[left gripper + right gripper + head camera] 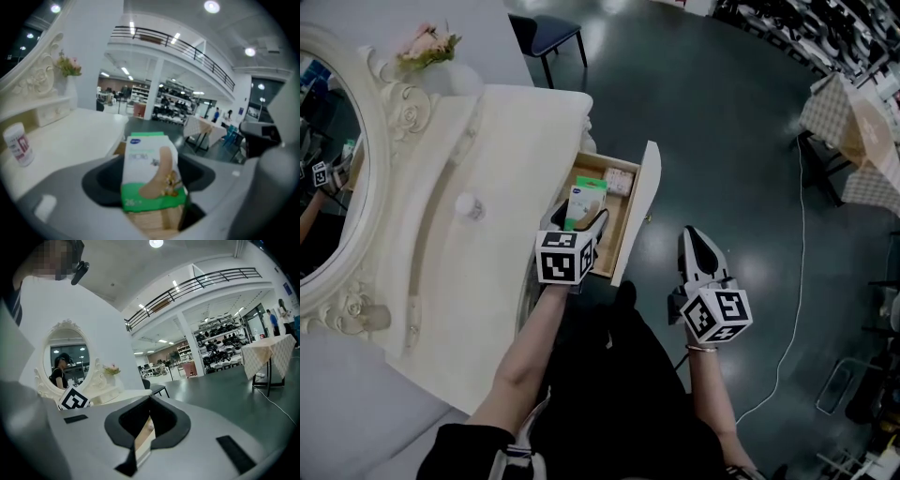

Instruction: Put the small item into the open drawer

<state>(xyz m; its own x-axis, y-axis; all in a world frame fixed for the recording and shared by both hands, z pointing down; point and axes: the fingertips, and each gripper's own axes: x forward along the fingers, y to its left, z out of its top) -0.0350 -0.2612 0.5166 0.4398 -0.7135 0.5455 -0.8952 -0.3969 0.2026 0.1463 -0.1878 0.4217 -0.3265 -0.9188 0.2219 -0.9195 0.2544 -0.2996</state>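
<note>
A small white and green box of plasters point(587, 200) stands upright between the jaws of my left gripper point(581, 223), just above the open wooden drawer point(626, 217) of the white dressing table point(497, 159). The left gripper view shows the same box point(149, 168) filling the gap of the left gripper point(150, 190), with drawer wood under it. My right gripper point(698, 246) hangs over the dark floor to the right of the drawer front point(639, 202); this right gripper point(149, 427) is shut, with nothing in it.
A pink packet point(619, 180) lies at the far end of the drawer. A small white bottle point(470, 206) stands on the table top, beside an oval mirror point(328, 169) and flowers point(427, 47). A chair point(553, 33) stands beyond the table; a cable point(797, 281) runs across the floor.
</note>
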